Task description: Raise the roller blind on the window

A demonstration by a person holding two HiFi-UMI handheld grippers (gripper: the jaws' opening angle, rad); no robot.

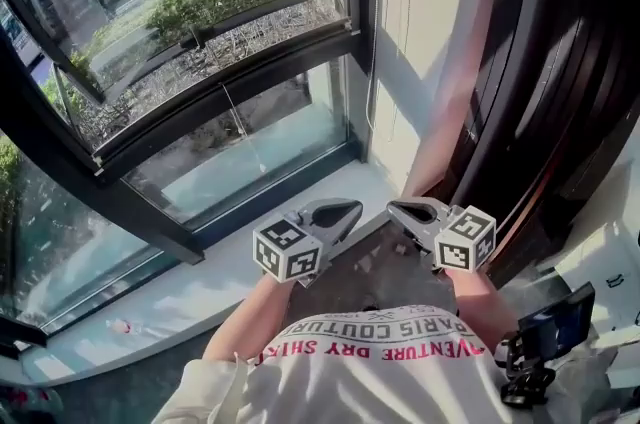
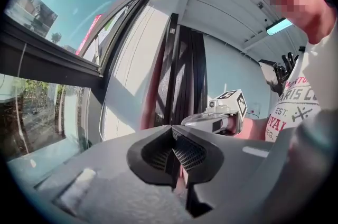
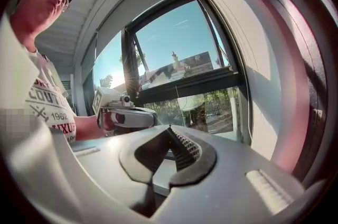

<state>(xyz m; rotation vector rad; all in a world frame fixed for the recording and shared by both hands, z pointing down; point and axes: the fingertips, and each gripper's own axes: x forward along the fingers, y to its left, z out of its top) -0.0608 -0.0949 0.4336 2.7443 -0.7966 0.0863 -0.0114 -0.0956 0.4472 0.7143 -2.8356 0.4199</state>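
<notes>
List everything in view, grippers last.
window: 1, dark frame with clear glass, fills the upper left
sill: 1, white, along the foot of the window
thin cord: 1, pale, hangs at the window's right edge
wall strip: 1, cream, between the window and the dark panels
dark panels: several, dark brown, upright at right
small scrap: 1, pale, on the sill at lower left; too small to identify
black device: 1, lower right
shirt: 1, white with red and dark print, bottom centre
left gripper: 1, grey, shut, empty
right gripper: 1, grey, shut, empty
</notes>
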